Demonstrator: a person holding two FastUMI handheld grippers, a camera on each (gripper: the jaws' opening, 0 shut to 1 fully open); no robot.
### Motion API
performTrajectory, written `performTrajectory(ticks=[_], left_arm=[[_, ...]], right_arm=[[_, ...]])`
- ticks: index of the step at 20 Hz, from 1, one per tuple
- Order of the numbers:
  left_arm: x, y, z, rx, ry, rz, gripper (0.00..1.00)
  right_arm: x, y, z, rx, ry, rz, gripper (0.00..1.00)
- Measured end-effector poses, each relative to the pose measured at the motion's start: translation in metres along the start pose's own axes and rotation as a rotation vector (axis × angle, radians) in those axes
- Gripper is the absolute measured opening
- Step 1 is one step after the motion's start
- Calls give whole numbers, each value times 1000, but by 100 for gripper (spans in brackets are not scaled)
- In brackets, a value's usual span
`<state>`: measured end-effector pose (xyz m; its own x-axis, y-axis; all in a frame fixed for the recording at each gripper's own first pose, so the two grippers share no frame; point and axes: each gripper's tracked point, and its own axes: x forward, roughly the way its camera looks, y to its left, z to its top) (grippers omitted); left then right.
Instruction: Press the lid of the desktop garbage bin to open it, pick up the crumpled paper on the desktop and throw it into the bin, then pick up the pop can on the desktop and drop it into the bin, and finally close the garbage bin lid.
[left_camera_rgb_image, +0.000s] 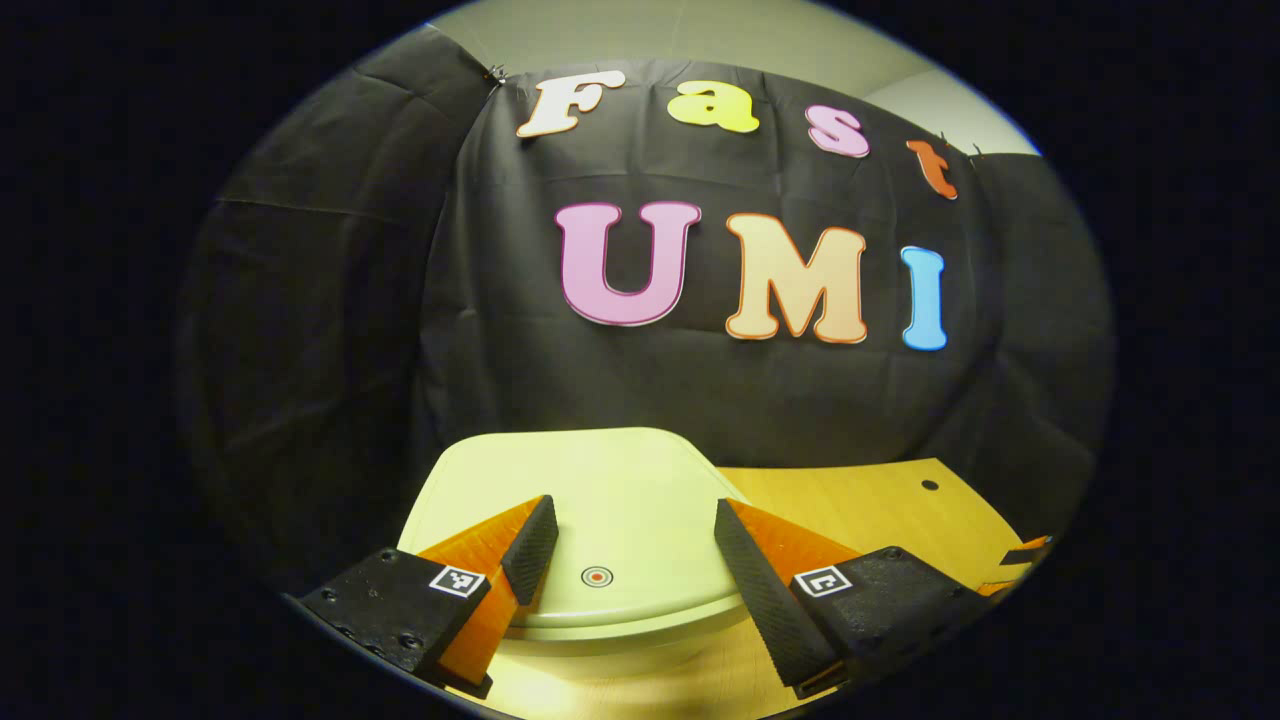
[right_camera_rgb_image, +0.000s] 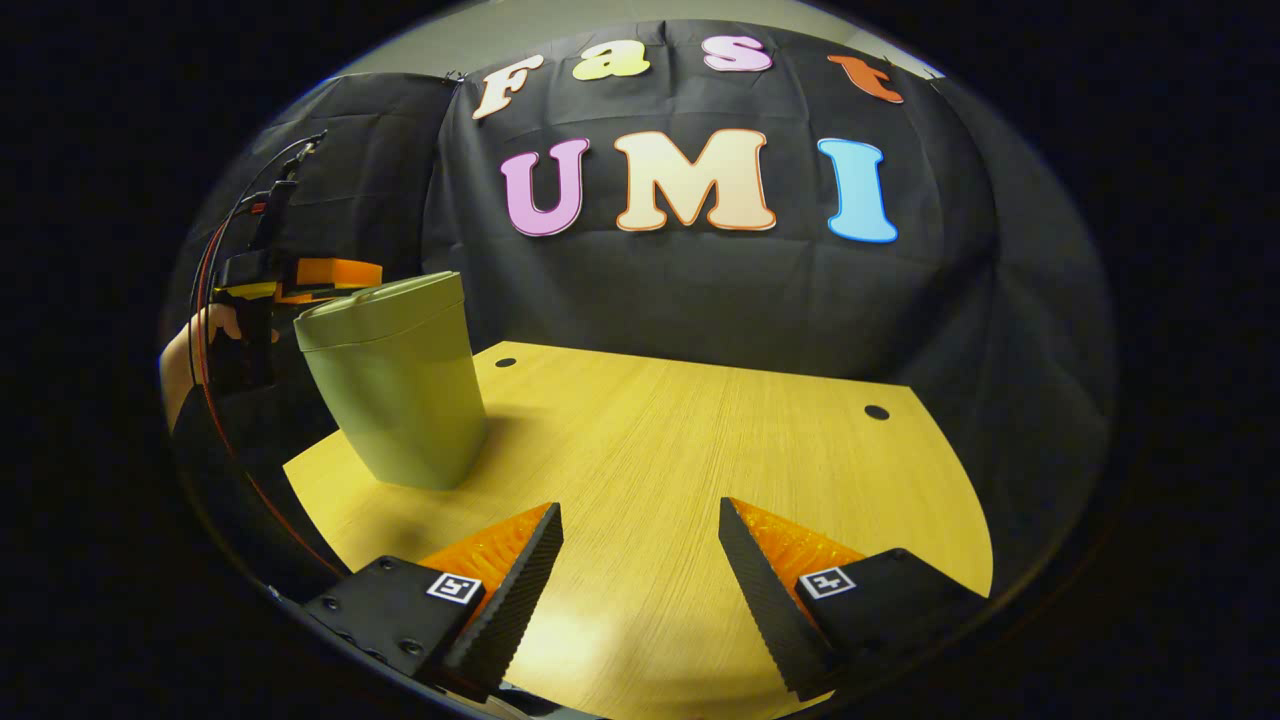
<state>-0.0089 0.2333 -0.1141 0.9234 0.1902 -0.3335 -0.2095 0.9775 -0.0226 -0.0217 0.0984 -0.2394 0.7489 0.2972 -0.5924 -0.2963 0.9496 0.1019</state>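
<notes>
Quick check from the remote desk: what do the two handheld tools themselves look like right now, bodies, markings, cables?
Each tool, left tool and right tool, has two wedge-shaped fingers with ribbed inner pads, mounted on black blocks with screw holes. Each block carries a small square black-and-white marker. In the right gripper view, the left tool appears beside the bin with an orange part and thin red and black cables looping from it.

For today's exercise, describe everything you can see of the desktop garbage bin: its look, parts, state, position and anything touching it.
The garbage bin is pale green, smooth and plastic-looking, with walls tapering toward the base. It stands upright near the wooden table's left rear corner. Its flat, rounded lid is closed and carries a small round target mark. The left gripper hovers open over the lid; contact cannot be told. In the right gripper view, nothing else touches it.
</notes>
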Motion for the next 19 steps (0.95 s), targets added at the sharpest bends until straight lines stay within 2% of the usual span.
performTrajectory(ticks=[2,5,7,8,9,10,11,14,16,19], left_arm=[[-3,-4,7,-1,-10,4,96],[-21,-45,39,-11,-148,-80,94],[-35,-67,55,19,-238,-101,92],[-42,-81,64,39,-285,-112,94],[-51,-106,70,78,-337,-141,91],[-56,-131,71,115,-356,-179,93],[-61,-157,64,115,-347,-236,93],[-75,-198,53,46,-346,-329,93],[-77,-208,47,69,-324,-357,92],[-78,-207,45,38,-317,-368,93]], right_arm=[[-5,-2,10,5,-23,-3,99],[-24,-11,45,26,-131,-32,99],[-33,-16,68,22,-184,-48,99],[-39,-19,79,21,-211,-55,99],[-52,-23,103,31,-269,-63,99],[-58,-22,115,32,-301,-53,99],[-68,-28,131,21,-342,-66,98],[-94,-42,154,51,-435,-99,98],[-103,-52,146,73,-442,-127,99],[-112,-52,152,75,-471,-133,98]])
